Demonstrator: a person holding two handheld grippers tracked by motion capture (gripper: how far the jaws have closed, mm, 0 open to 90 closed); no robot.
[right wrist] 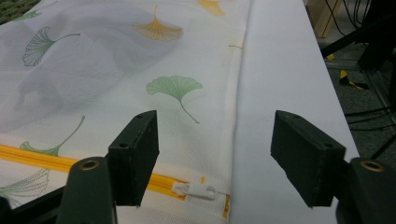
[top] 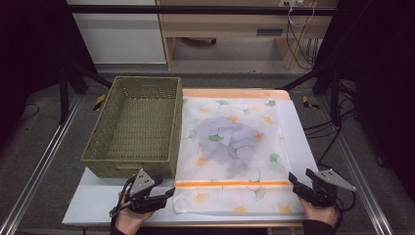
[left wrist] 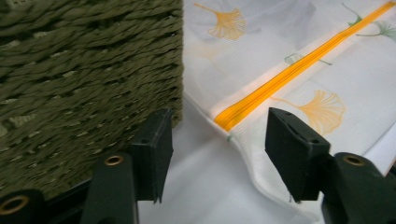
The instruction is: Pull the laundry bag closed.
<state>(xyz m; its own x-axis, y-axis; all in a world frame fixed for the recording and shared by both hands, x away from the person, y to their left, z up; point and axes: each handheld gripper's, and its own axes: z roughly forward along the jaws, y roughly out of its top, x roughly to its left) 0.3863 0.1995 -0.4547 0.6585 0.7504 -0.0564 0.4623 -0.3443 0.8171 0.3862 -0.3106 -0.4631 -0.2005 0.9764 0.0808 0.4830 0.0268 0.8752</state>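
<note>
A white mesh bag [top: 235, 147] printed with ginkgo leaves lies flat on the white board, and a grey-violet garment [top: 227, 139] shows through it. An orange zipper [top: 232, 184] crosses its near end. My left gripper [top: 171, 192] hovers at the bag's near left corner, open, with nothing between its fingers. In the left gripper view the left gripper [left wrist: 217, 135] frames the zipper's end [left wrist: 233, 116]. My right gripper [top: 292, 178] is at the bag's near right edge, open. In the right gripper view the right gripper [right wrist: 215, 135] stands over the white zipper pull [right wrist: 196, 190] without touching it.
An olive woven basket [top: 128, 166] stands to the left of the bag, close beside my left gripper, and its wall [left wrist: 84, 70] is right at the left jaw. The white board [top: 93, 200] extends past the bag on both sides. Metal rails, cables and furniture surround the table.
</note>
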